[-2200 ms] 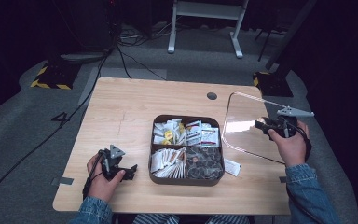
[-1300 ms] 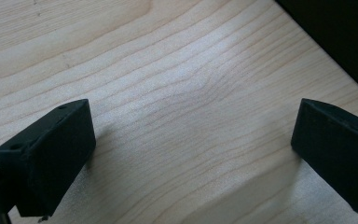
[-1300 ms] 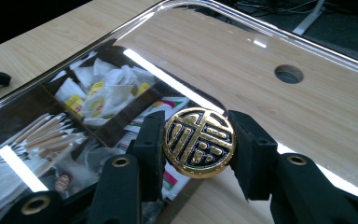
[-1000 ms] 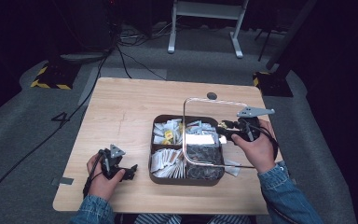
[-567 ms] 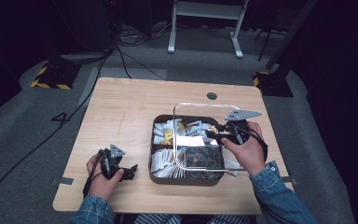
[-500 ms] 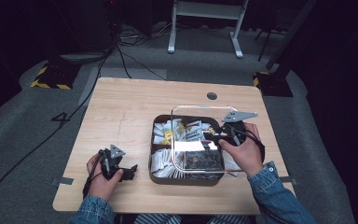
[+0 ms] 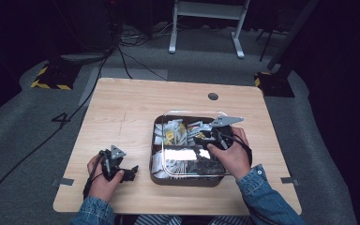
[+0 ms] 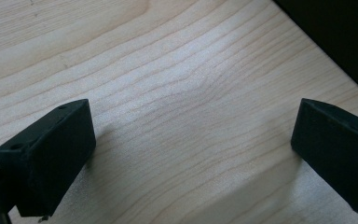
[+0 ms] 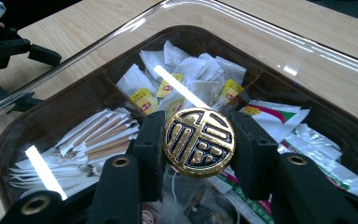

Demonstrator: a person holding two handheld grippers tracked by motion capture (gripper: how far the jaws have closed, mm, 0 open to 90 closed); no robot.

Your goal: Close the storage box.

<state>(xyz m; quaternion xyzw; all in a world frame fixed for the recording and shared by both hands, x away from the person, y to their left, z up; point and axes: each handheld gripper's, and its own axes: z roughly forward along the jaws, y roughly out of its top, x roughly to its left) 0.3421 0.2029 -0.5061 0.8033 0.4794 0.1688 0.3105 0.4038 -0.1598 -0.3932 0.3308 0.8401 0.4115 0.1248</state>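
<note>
Item: clear lid (image 9: pixel 270 35), one, with one round gold knob (image 9: pixel 199 142). My right gripper (image 9: pixel 199 154) pinches the knob, one black jaw pressed to each side of it. The knob bears a raised ornamental character on dark ground; I cannot read it. The lid sits over the box (image 7: pixel 187 177), which stands on the near right part of the table (image 7: pixel 122 108); whether its rim is fully seated I cannot tell. In the high view the lid (image 7: pixel 190 114) shows mainly as a bright rim and glare patches, and my right hand (image 7: pixel 232 152) covers its middle.

Box: one, dark brown, rounded corners, divided into compartments; I make out four, the near ones partly hidden behind my jaws. Contents: white tea bags with yellow tags (image 9: pixel 186 70) in the far compartment, print too small to read; long white paper sachets (image 9: pixel 93 137) on one side, fanned; white packets with red and green print (image 9: pixel 279 119) on the other, text illegible. Exact counts cannot be made, since the pieces overlap.

My left gripper (image 7: pixel 122 171): one, resting on the table's near left corner, well apart from the box. Its jaws (image 8: pixel 193 154) stand spread wide over bare wood grain, holding nothing; both are cut off by the frame edge.
</note>
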